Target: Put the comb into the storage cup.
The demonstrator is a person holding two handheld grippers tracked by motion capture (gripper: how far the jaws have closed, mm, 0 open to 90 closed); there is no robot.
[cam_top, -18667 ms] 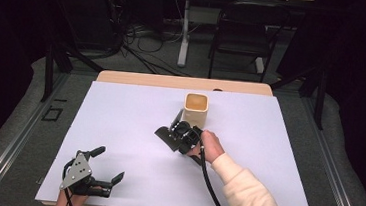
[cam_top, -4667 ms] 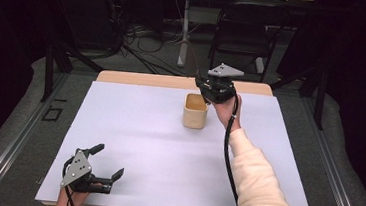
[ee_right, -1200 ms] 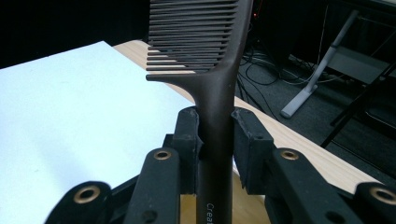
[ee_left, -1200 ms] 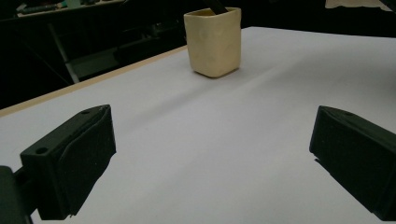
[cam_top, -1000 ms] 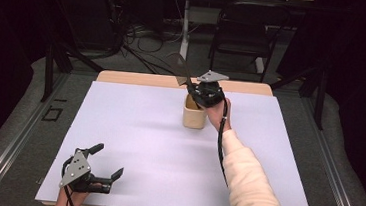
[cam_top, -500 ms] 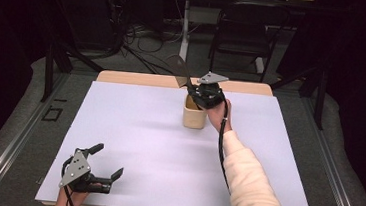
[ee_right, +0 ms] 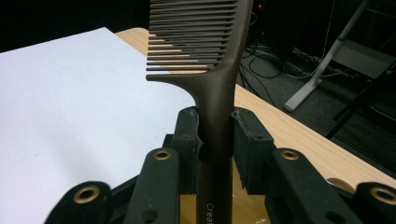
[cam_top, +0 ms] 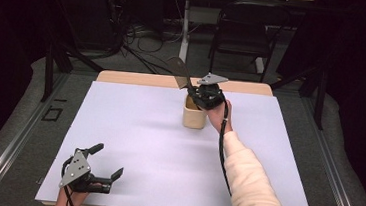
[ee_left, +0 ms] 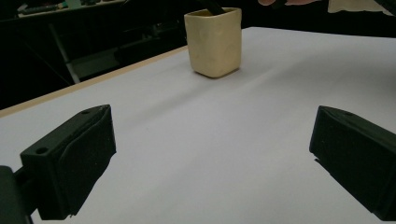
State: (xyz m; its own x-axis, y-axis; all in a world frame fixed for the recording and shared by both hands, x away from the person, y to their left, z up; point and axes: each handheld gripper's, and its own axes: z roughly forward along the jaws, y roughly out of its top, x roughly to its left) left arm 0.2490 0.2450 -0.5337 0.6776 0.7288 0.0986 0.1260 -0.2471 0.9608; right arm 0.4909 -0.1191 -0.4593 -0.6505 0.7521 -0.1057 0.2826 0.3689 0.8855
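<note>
At the table's far middle, our right gripper [cam_top: 197, 90] clamps the brown comb [ee_right: 215, 70] above the cream cup [cam_top: 194, 116]; we lower its handle straight in, teeth upward. Our left gripper [cam_top: 105, 164] rests unclenched at the near left.

Right gripper [cam_top: 190, 89] no longer low on the table beside the cream cup [cam_top: 194, 117], as at the earliest moment; now up over the cup's mouth, clamped on the handle of a dark comb [cam_top: 179, 74]. Since a few seconds ago, shifted from behind and right of the cup to directly above it. Comb now visible, toothed end raised and slanting up-left, handle end down in the cup. Grey plate [cam_top: 212, 78] turned flatter than a second ago.
</note>
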